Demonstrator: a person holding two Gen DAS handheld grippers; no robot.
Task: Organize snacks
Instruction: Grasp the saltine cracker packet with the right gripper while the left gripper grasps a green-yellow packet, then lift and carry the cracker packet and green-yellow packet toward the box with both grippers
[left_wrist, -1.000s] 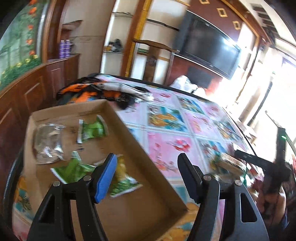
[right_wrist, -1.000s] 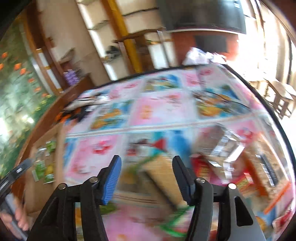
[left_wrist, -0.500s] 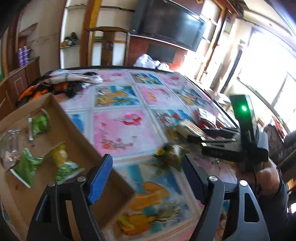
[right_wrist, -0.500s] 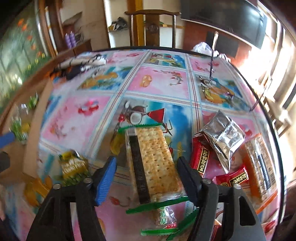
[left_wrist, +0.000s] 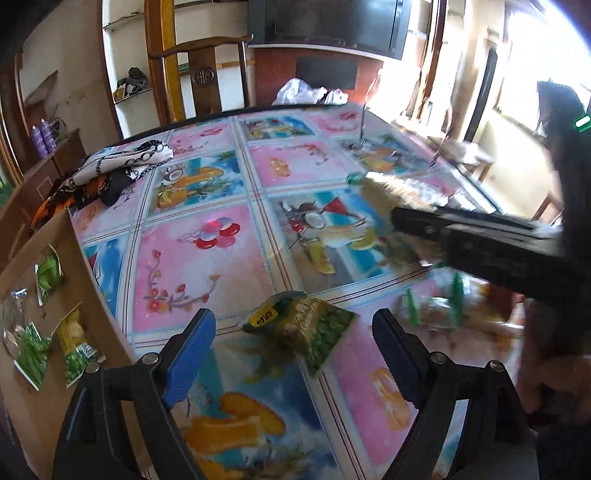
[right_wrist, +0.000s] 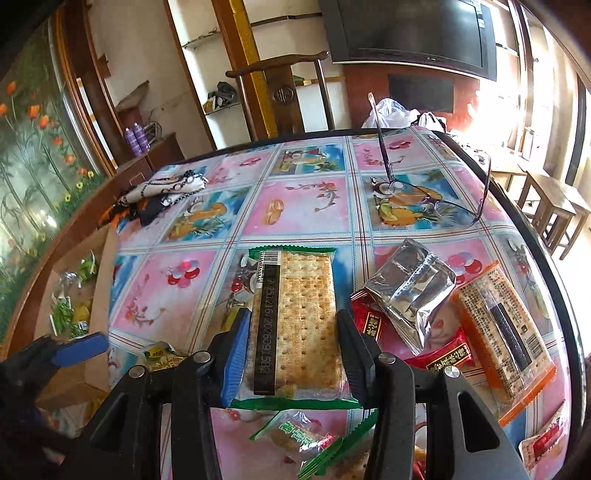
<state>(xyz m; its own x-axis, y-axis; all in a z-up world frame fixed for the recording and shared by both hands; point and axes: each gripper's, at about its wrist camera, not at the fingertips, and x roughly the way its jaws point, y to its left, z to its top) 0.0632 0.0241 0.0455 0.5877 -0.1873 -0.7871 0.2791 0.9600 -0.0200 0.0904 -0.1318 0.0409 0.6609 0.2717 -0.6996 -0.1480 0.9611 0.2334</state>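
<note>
Fruit-print tablecloth (right_wrist: 303, 206), wall TV (right_wrist: 413, 33), left hand-held gripper (left_wrist: 293, 347) apart, right hand-held gripper (right_wrist: 293, 354) clamped on cracker pack (right_wrist: 299, 317)

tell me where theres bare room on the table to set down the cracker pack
Bare tablecloth lies between the cardboard box, the scarf and the eyeglasses. Crowded: the near right, where the silver pouch, red packets and orange cracker pack pile up. The right gripper grips the green cracker pack.

Glossy plastic tablecloth (right_wrist: 303, 206), matt brown cardboard box (left_wrist: 70, 258), shiny crinkled foil pouch (right_wrist: 410, 288).
</note>
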